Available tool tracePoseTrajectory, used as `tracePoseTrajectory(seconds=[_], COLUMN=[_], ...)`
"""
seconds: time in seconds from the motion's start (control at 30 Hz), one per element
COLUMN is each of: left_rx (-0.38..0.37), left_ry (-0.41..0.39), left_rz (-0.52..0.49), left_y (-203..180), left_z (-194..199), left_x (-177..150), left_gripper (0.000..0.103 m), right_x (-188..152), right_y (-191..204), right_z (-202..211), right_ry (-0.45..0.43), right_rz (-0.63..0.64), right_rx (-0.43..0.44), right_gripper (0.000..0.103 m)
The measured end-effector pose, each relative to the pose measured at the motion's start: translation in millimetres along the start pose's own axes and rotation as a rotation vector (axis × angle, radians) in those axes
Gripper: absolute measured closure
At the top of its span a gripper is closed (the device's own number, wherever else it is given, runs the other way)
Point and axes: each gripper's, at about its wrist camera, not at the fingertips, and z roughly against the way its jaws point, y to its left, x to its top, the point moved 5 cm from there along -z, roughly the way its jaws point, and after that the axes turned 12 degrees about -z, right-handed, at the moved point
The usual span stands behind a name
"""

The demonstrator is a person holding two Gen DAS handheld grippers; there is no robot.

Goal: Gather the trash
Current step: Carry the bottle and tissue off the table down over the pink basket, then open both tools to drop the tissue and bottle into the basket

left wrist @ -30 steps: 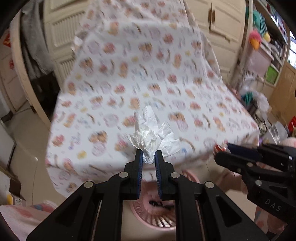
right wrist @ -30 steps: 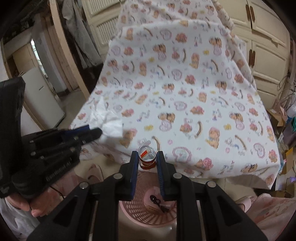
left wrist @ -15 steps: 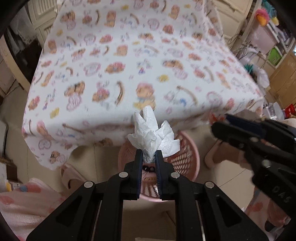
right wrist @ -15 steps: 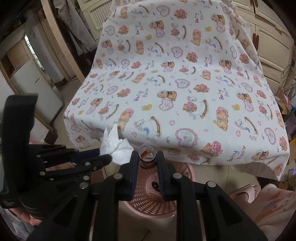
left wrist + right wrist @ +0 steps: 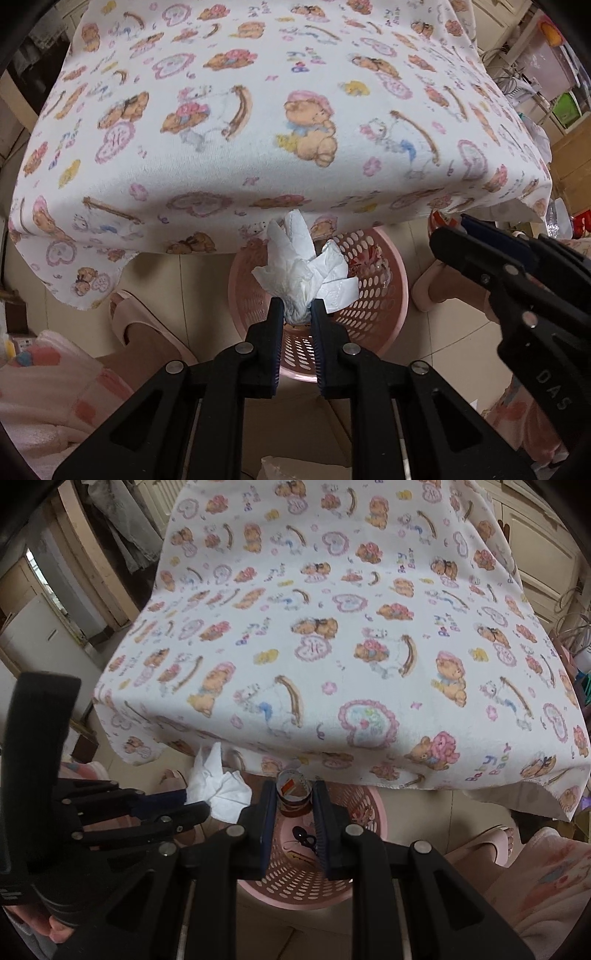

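My left gripper (image 5: pixel 297 308) is shut on a crumpled white tissue (image 5: pixel 303 266), which sticks up from the pads. It hangs over a pink perforated basket (image 5: pixel 399 280) on the floor. In the right wrist view my right gripper (image 5: pixel 294 787) is shut on a small round container (image 5: pixel 292 778) with a red label, over the same basket (image 5: pixel 380 812). The left gripper (image 5: pixel 192 803) with the tissue (image 5: pixel 218 786) shows at that view's left. My right gripper (image 5: pixel 448 230) reaches in from the right in the left wrist view.
A table under a teddy-bear print cloth (image 5: pixel 258 129) overhangs the basket's far side. A small black item (image 5: pixel 304 840) lies inside the basket. The person's feet in pink slippers (image 5: pixel 147 332) stand on the tiled floor on both sides. Cabinets and cluttered shelves (image 5: pixel 554 74) lie behind.
Both grippers have sunk and tipped downward, from facing the table top to looking over its front edge. The basket has come into fuller view beneath them. Both grips are unchanged.
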Motion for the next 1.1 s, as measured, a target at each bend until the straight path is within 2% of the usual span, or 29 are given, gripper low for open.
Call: tracePoseTrajectory(seconds=[0.43,0.77,0.87,0.93,1.0,1.1], left_rx=[0.015,0.025,0.020,0.019,0.013,0.017], left_ry=[0.132,0.185,0.203,0.210,0.212,0.211], left_rz=[-0.034,-0.009,-0.008,-0.009,-0.007,-0.004], left_y=[-13.9,-6.4,-7.4,-8.6,-8.3,-7.3], left_z=[-49.0,-58.9,-61.8,-63.0,-63.1,-62.4], left_x=[-10.7,-13.4,-15.3,-15.3,-16.2,-16.9], left_gripper=[0.089,0.089,0.086,0.084,0.084,0.082], right_x=[-10.3,-11.8,-13.7,-15.2,-15.8,-15.9], right_y=[-4.9,-8.6,-13.7,-18.3,-21.9,-25.7], right_z=[-29.8,-33.7,-39.0,-43.0,-45.3,-49.8], right_ry=[0.065,0.074,0.090,0.100,0.101,0.112], right_rz=[-0.023,-0.024,-0.036,-0.043,-0.047,-0.054], right_rx=[-0.046,-0.063,-0.072,-0.082,-0.095,-0.097], right_gripper=[0.084,0.084,0.084,0.079,0.068,0.068])
